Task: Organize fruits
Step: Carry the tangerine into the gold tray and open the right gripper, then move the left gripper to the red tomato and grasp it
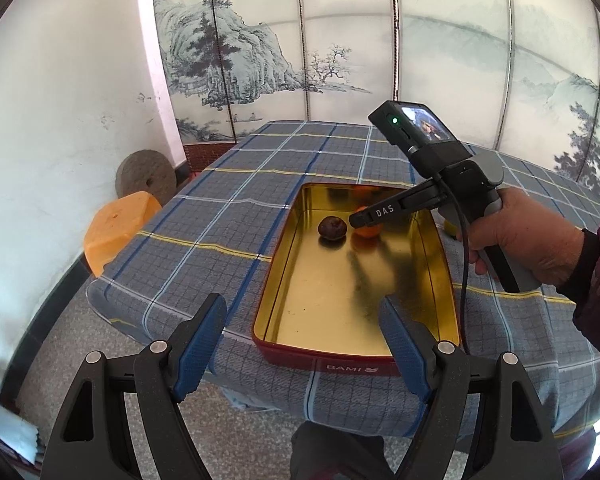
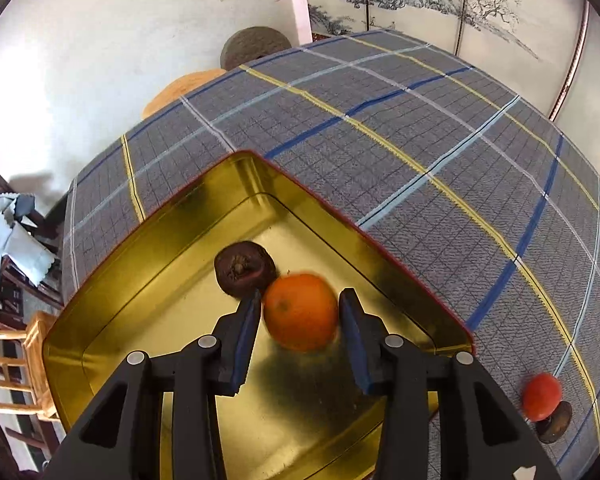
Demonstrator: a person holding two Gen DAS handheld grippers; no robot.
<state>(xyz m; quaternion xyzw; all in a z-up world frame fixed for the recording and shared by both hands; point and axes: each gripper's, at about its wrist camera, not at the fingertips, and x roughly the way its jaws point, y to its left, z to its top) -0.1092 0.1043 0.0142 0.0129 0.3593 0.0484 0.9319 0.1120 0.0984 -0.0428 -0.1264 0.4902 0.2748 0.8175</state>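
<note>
One folding screen (image 1: pixel 420 60) painted with ink mountains and pines, standing behind everything. Below it, one counter (image 1: pixel 240 184) under a grey plaid cloth crossed by blue, yellow and pale lines.

On the cloth, near the front edge, one oblong tin (image 1: pixel 272 280), gold inside and red outside, lidless, with "BAMI" lettered on the near wall.

Two grippers at work. Left gripper (image 1: pixel 304 336) spread wide and holding nothing, hovering just in front of the tin's near wall, blue pads apart on either side of it. Right gripper (image 2: pixel 300 308) reaching down into the far end of the tin, held by the right hand (image 1: pixel 532 240) from the right side of the counter. Pads straddling the orange rather than clamping it: left pad touching the peel, a thin gap showing beside the right pad, though blurred there.

Beyond the counter's left edge, an orange stool (image 1: pixel 116 232), and behind that a grey millstone (image 1: pixel 144 180) leaning against the white wall.

Inside the tin, at the far end, one orange (image 2: pixel 296 316), slightly blurred. Touching it on the left, one dark brown fruit (image 2: pixel 240 272) lying on the tin floor.

Outside the tin, well apart to the right on the cloth, one small red fruit (image 2: pixel 542 394), with a dark round thing (image 2: pixel 556 424) just beside it, too small to identify.
</note>
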